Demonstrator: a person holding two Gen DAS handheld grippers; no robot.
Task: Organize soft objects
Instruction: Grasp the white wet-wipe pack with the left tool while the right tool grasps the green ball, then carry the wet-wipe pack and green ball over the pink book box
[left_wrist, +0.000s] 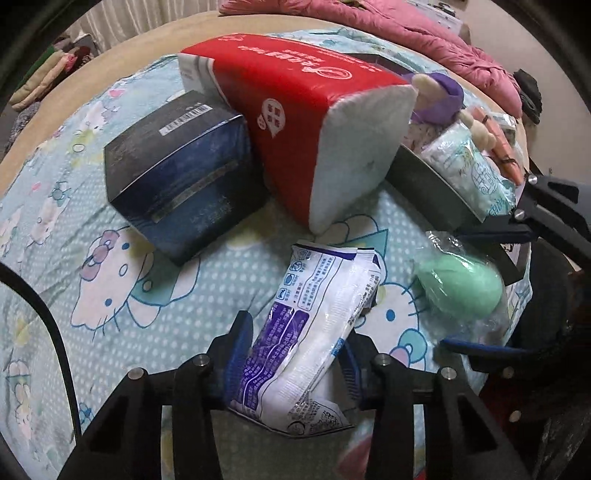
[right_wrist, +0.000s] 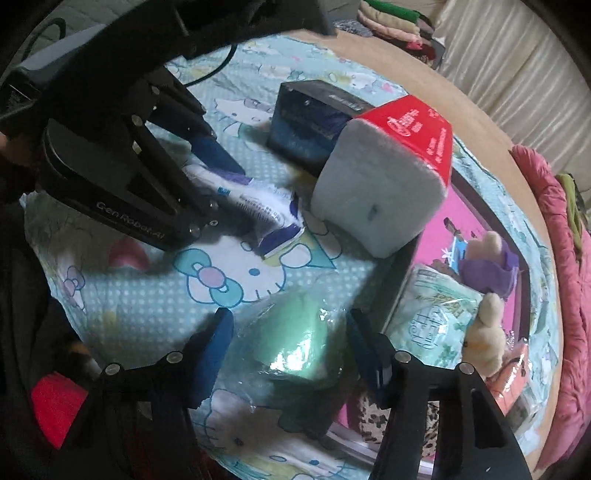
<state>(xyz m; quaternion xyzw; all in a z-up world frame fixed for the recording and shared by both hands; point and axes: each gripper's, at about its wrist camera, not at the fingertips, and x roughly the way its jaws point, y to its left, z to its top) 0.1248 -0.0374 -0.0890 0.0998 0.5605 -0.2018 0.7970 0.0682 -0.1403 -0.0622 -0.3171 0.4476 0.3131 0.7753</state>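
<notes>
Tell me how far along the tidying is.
Done: a tissue pack and soft toy already lie in the box. In hand: the left hand-held gripper straddles a white packet; the right hand-held gripper straddles a wrapped green sponge. Left: the red tissue pack.

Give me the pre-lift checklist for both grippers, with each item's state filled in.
1. Left gripper straddles the white-and-purple packet: ok.
2. Its blue pads press the packet: ok.
3. Right gripper straddles the green bagged sponge: ok.
4. Its pads firmly pinch the sponge: cannot tell.
5. Red tissue pack stands apart from both grippers: ok.
6. Open box has free space: ok.
</notes>
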